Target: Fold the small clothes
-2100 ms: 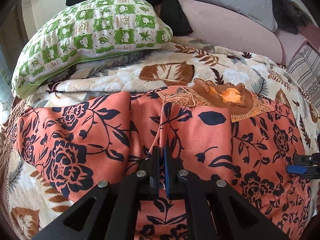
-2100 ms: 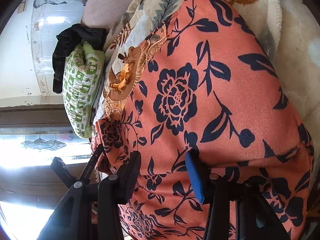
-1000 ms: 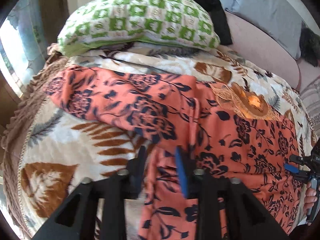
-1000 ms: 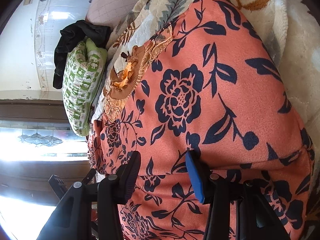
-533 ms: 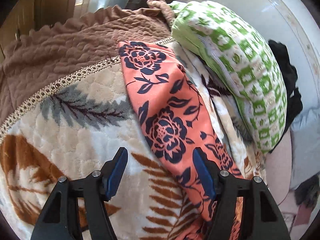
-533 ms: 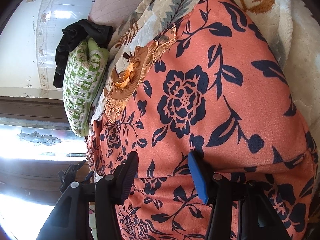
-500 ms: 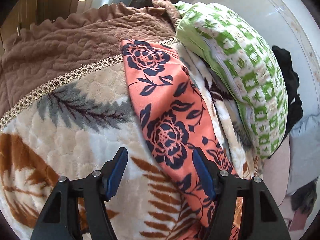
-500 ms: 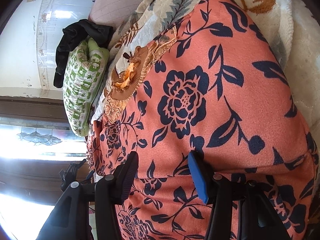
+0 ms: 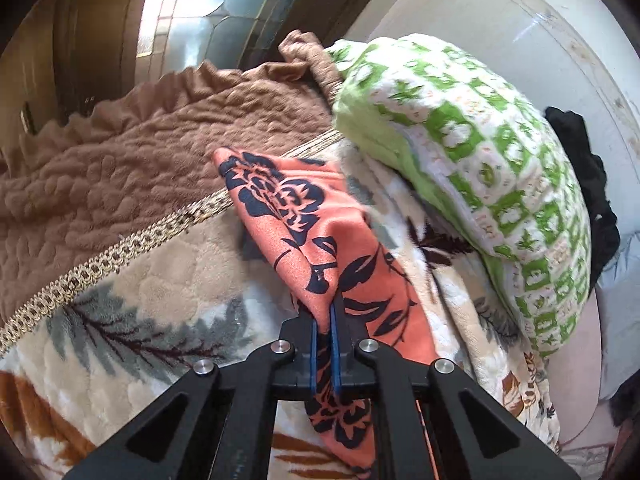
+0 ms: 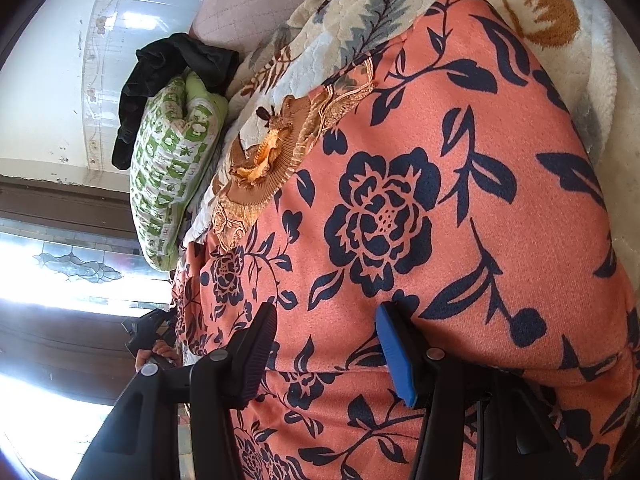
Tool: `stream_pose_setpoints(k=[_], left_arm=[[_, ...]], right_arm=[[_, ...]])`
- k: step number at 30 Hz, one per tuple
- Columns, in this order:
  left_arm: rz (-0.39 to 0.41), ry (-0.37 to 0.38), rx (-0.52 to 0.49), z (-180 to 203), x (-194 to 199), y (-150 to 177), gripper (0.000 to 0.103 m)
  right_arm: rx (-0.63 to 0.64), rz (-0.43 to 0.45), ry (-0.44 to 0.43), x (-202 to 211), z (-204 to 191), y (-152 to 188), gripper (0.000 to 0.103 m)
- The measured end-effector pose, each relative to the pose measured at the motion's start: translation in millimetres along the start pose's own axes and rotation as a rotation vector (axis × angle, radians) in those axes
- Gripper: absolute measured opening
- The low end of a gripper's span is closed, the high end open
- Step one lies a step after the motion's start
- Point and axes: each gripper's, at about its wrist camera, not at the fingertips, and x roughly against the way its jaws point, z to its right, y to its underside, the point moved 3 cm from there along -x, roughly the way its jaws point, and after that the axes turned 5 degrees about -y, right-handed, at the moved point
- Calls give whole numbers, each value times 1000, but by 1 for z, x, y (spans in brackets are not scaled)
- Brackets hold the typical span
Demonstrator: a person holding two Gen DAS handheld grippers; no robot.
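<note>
The coral floral garment (image 10: 460, 184) lies spread on the leaf-patterned blanket (image 9: 120, 292) beside a green checked pillow (image 9: 480, 152), one sleeve pinched between the closed fingers of the left claw (image 9: 324, 332), while the right claw (image 10: 326, 344) gapes wide over its body, gripping nothing.

Bright daylight pours through a leaded glass window (image 9: 208, 12) at the upper left of the left view, dark wood framing (image 9: 64, 40) beside it. A pale wall (image 9: 500, 20) with a faint patterned border fills the upper right. In the right view, the same window (image 10: 72, 268) glares at left.
</note>
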Motion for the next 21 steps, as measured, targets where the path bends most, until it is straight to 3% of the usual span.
stream_pose_setpoints(k=[5, 9, 15, 19, 20, 21], left_arm=[[49, 95, -178, 70, 65, 2, 5], [82, 165, -379, 143, 124, 34, 5], [82, 246, -740, 254, 189, 141, 5], [-21, 326, -1019, 308, 208, 252, 6], [-68, 356, -1106, 317, 211, 283, 18], [-113, 374, -1196, 323, 213, 312, 45]], right_arm=[[-23, 14, -44, 12, -3, -2, 57], [-29, 65, -50, 32, -5, -9, 57], [-63, 161, -81, 72, 4, -25, 57], [-114, 235, -105, 104, 18, -38, 57], [-130, 258, -109, 112, 23, -41, 57], [-149, 281, -110, 121, 27, -44, 58]])
